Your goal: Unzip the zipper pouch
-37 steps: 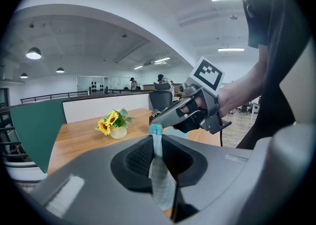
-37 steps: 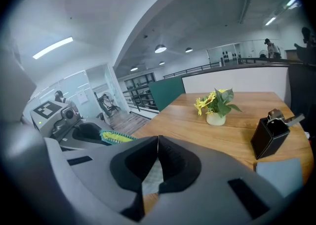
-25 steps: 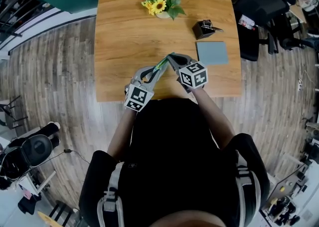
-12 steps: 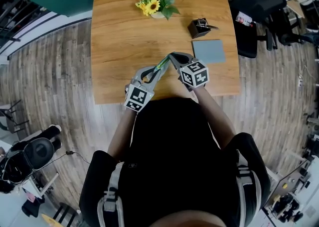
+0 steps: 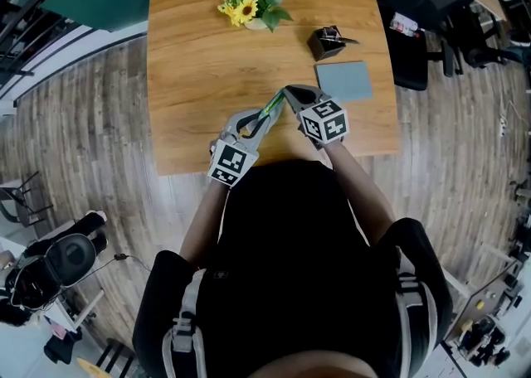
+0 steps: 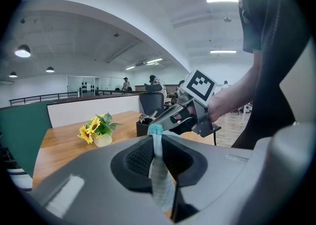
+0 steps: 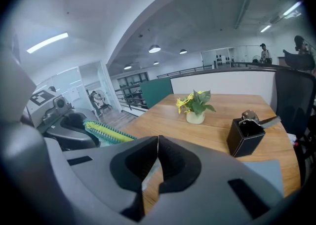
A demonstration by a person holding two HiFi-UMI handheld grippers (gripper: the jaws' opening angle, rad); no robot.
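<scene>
I hold the zipper pouch [image 5: 270, 108] in the air above the 6 o'clock edge of the desk [image 5: 199, 61], stretched between both tools. My left tongs [image 5: 259, 119] are clamped on its pale teal end. My right tongs [image 5: 288, 94], toward 1 o'clock from the left, are pinched tight at the pouch's other end, with a sliver of pale cloth showing in their gap. Sunflowers [image 5: 249, 8] stand at 12 o'clock, a black box [image 5: 326, 41] at 1, and a grey pad [image 5: 343, 81] lies at 2.
</scene>
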